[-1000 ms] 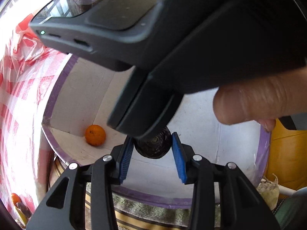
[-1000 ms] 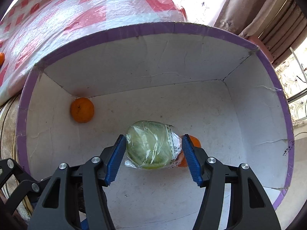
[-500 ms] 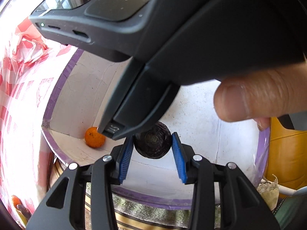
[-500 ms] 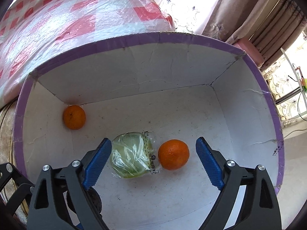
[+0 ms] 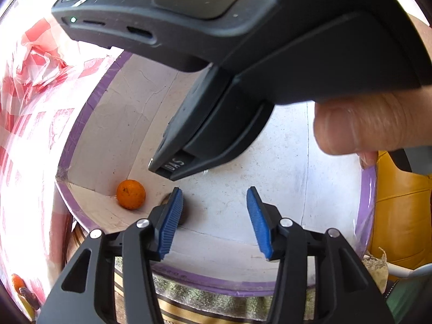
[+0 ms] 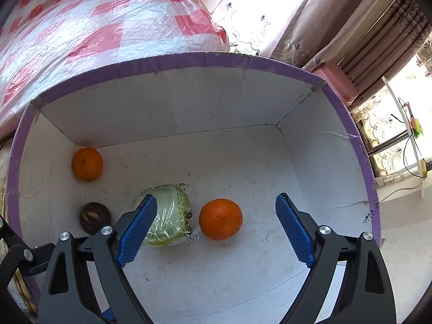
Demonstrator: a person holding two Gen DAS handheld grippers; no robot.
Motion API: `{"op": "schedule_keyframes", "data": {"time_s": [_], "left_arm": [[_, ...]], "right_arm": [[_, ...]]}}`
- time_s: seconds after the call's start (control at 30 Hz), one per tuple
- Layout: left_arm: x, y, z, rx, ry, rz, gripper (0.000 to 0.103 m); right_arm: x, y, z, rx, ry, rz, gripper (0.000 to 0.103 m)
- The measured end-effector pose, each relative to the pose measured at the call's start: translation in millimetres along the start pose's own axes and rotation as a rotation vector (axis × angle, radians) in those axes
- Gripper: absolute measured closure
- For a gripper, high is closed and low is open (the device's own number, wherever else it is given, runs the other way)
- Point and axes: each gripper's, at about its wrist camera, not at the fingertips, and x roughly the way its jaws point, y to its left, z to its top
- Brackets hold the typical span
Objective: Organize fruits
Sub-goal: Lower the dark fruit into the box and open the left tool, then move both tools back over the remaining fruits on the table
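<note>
A white cardboard box (image 6: pixel 243 60) with a purple rim holds the fruit. On its floor lie an orange (image 6: pixel 87 164) in the far-left corner, a dark round fruit (image 6: pixel 95 217), a green fruit in clear wrap (image 6: pixel 168 210) and a second orange (image 6: pixel 220 219). My right gripper (image 6: pixel 216 201) stands open above the wrapped fruit and that orange, touching neither. My left gripper (image 5: pixel 214 216) hangs over the box (image 5: pixel 89 113) with its jaws opening and nothing between them. The dark fruit (image 5: pixel 185 213) peeks from behind its left finger, near the corner orange (image 5: pixel 131 194).
The right gripper's black body (image 5: pixel 243 54) and a person's finger (image 5: pixel 364 127) fill the upper left wrist view. A red-and-white checked plastic cloth (image 6: pixel 94 21) lies behind the box, curtains (image 6: pixel 351 27) stand at the right, and a yellow object (image 5: pixel 399 210) sits beside the box.
The right gripper let go of the wrapped green fruit, which now lies beside an orange. The left gripper released the dark fruit, which dropped to the box floor.
</note>
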Motion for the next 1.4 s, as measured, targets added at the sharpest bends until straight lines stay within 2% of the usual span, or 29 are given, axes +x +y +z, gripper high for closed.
{"op": "schedule_keyframes", "data": {"time_s": [0.23,0.37,0.6,0.83,1.07,1.2,1.4], "left_arm": [[-2.4,1.5,-0.9,-0.007,-0.016,-0.013,0.051],[-13.4,5.3,-3.7,-0.024,-0.064,-0.014,0.034],[-30.4,19.2,-7.8,-0.101,-0.134,0.016,0.027],[-59.6,49.2,-19.4,-0.29,-0.254,0.062,0.025],[-97.6,88.2,-50.8,-0.508,-0.378,0.15,0.024],[-114.4,115.8,-74.5,-0.599,-0.41,0.175,0.024],[-133.7,137.2,-104.4,-0.671,-0.431,0.231,0.024]], "right_arm": [[1.1,3.2,-1.0,0.001,-0.004,-0.001,0.017],[-2.3,-3.6,-0.3,0.033,-0.017,0.014,0.017],[-15.5,-17.2,3.5,0.096,-0.07,0.055,0.017],[-47.9,-34.0,9.7,0.202,-0.217,0.09,0.017],[-87.3,-33.8,14.4,0.304,-0.375,0.194,0.017],[-102.7,-14.8,20.3,0.301,-0.42,0.254,0.017],[-111.9,29.3,28.6,0.245,-0.427,0.332,0.017]]}}
